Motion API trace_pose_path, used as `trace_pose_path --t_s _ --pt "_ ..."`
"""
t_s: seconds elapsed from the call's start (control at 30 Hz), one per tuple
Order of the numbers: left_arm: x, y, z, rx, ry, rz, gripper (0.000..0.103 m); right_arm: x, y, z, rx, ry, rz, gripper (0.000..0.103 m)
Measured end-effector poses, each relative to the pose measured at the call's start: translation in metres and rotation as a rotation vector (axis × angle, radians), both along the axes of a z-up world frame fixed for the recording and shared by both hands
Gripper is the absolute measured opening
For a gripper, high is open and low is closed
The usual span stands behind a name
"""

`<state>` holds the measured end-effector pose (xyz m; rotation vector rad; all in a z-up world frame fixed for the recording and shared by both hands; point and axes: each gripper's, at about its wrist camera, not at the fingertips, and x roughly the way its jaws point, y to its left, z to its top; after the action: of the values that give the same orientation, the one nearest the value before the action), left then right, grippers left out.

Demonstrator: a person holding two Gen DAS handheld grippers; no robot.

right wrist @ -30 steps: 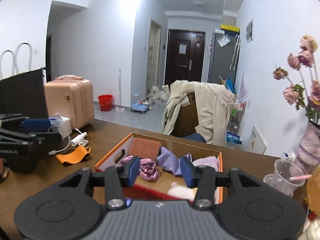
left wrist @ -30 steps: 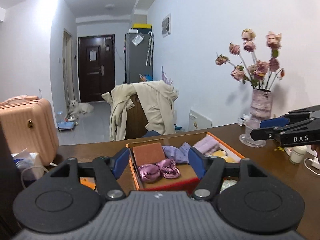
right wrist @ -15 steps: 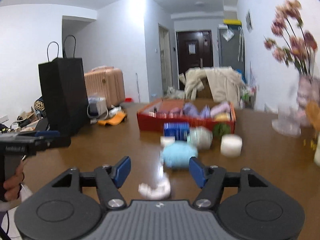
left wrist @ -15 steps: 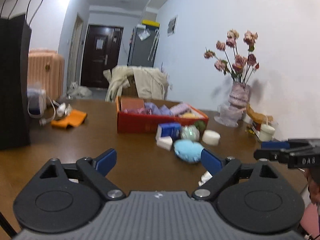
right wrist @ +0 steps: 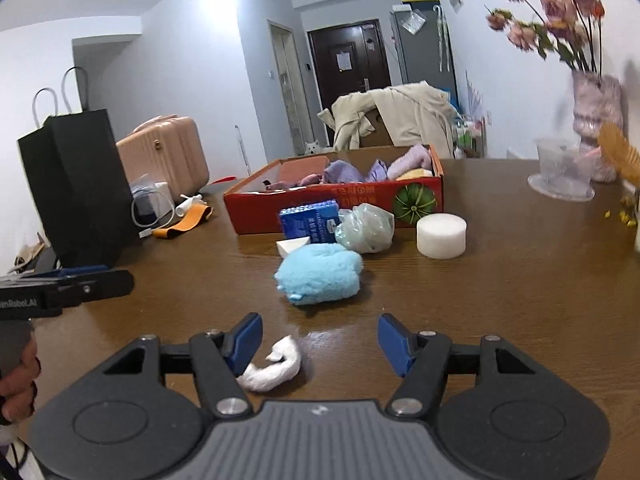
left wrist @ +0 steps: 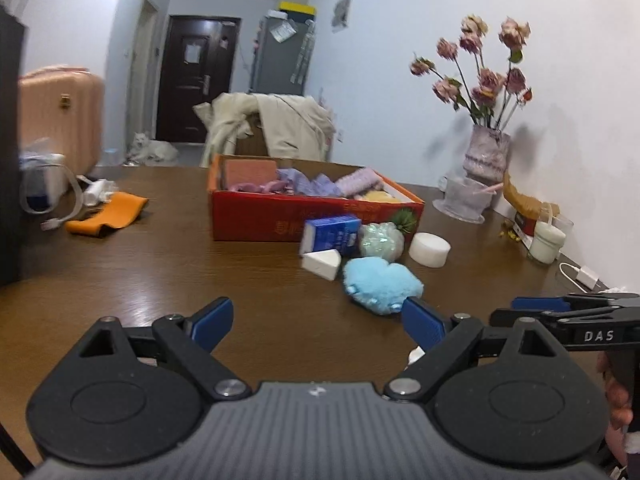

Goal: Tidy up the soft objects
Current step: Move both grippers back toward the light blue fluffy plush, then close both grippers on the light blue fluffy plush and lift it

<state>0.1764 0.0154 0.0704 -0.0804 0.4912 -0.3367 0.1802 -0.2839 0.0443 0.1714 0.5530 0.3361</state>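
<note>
Both my grippers, left (left wrist: 316,318) and right (right wrist: 320,338), are spread wide, holding nothing. The blue plush (right wrist: 318,274) sits on the table (right wrist: 500,292) ahead, white wad (right wrist: 272,368) nearer, with the red box (right wrist: 340,200) behind a tissue pack (right wrist: 310,220) and foam puck (right wrist: 441,235).

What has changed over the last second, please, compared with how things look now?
Both grippers pulled back from over the red box to the near table edge, open and empty. The right gripper now sits by the white wad. The box contents and blue plush look unmoved.
</note>
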Motion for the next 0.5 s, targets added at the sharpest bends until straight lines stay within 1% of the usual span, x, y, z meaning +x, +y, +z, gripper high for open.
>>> trace_pose_path --t_s 0.03,0.17,0.2,0.23,0.3,0.33,0.37,0.4,0.43,0.5 --pt "0.011 -0.006 -0.001 0.002 0.013 -0.012 0.092 0.008 -0.001 -0.001 0.009 0.009 0.0 0.063" --pt "0.066 -0.031 -0.008 -0.014 0.079 -0.083 0.075 0.048 -0.006 -0.003 0.053 0.03 -0.001 0.06" --pt "0.078 -0.035 -0.01 -0.026 0.096 -0.1 0.071 0.06 -0.007 -0.004 0.066 0.036 0.002 0.056" --pt "0.094 -0.04 -0.014 -0.038 0.122 -0.118 0.07 0.072 -0.007 -0.005 0.078 0.046 0.007 0.054" --pt "0.119 -0.046 -0.022 -0.055 0.169 -0.129 0.063 0.098 -0.006 -0.011 0.105 0.069 0.02 0.054" --pt "0.131 -0.048 -0.027 -0.068 0.197 -0.135 0.062 0.109 -0.004 -0.014 0.111 0.083 0.023 0.053" --pt "0.142 -0.049 -0.034 -0.087 0.232 -0.142 0.056 0.119 -0.002 -0.019 0.118 0.095 0.029 0.053" --pt "0.15 -0.049 -0.039 -0.105 0.26 -0.147 0.05 0.128 0.0 -0.024 0.126 0.113 0.036 0.048" --pt "0.156 -0.047 -0.045 -0.129 0.286 -0.159 0.049 0.135 0.0 -0.029 0.134 0.125 0.049 0.043" --pt "0.166 -0.044 -0.054 -0.172 0.317 -0.182 0.042 0.146 0.001 -0.039 0.16 0.148 0.068 0.04"
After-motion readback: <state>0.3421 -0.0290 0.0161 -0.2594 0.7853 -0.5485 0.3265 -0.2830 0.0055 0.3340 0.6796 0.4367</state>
